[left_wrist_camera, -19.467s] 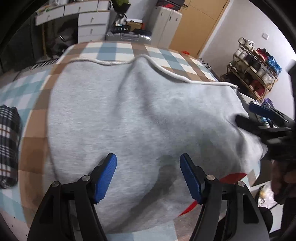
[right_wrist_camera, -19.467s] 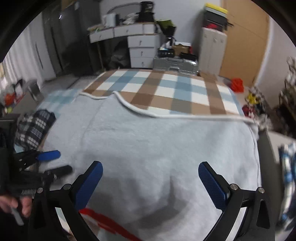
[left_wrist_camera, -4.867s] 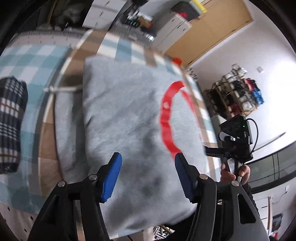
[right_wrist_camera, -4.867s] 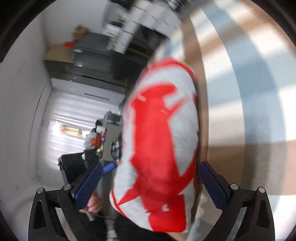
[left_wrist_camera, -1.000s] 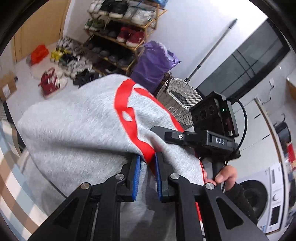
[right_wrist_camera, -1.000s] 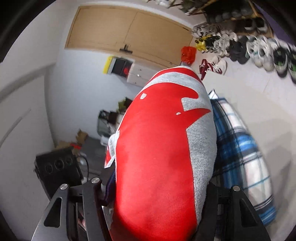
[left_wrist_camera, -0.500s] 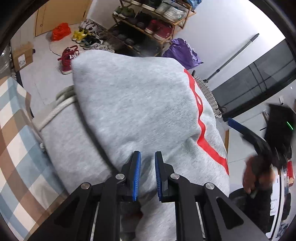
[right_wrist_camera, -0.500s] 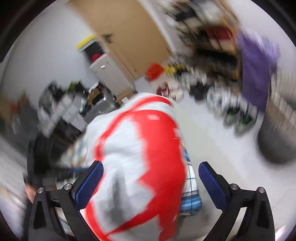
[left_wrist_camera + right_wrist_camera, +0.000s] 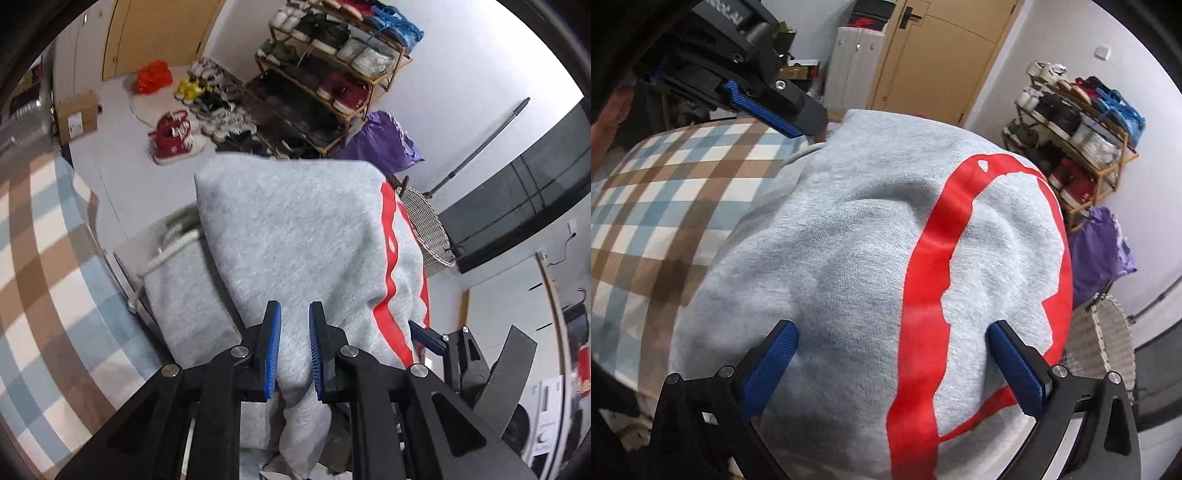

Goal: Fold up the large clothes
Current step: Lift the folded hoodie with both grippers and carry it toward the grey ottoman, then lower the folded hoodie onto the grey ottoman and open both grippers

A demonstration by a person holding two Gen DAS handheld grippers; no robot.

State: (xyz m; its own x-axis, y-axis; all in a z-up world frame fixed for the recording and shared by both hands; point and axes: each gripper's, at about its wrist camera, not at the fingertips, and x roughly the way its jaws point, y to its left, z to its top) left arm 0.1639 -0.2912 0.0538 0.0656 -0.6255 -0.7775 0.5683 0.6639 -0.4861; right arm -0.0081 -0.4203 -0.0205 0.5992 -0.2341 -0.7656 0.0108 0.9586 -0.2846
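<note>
Home: shoe rack (image 9: pixel 332 70), checked bedspread (image 9: pixel 665 192).

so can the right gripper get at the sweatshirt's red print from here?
Probably yes: the right gripper is open right over the grey sweatshirt, red print between its fingers, nothing in between.

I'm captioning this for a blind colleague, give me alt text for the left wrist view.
The left gripper pinches a fold of a folded grey sweatshirt with a red print, at the edge of a checked cloth; a shoe rack stands behind.
</note>
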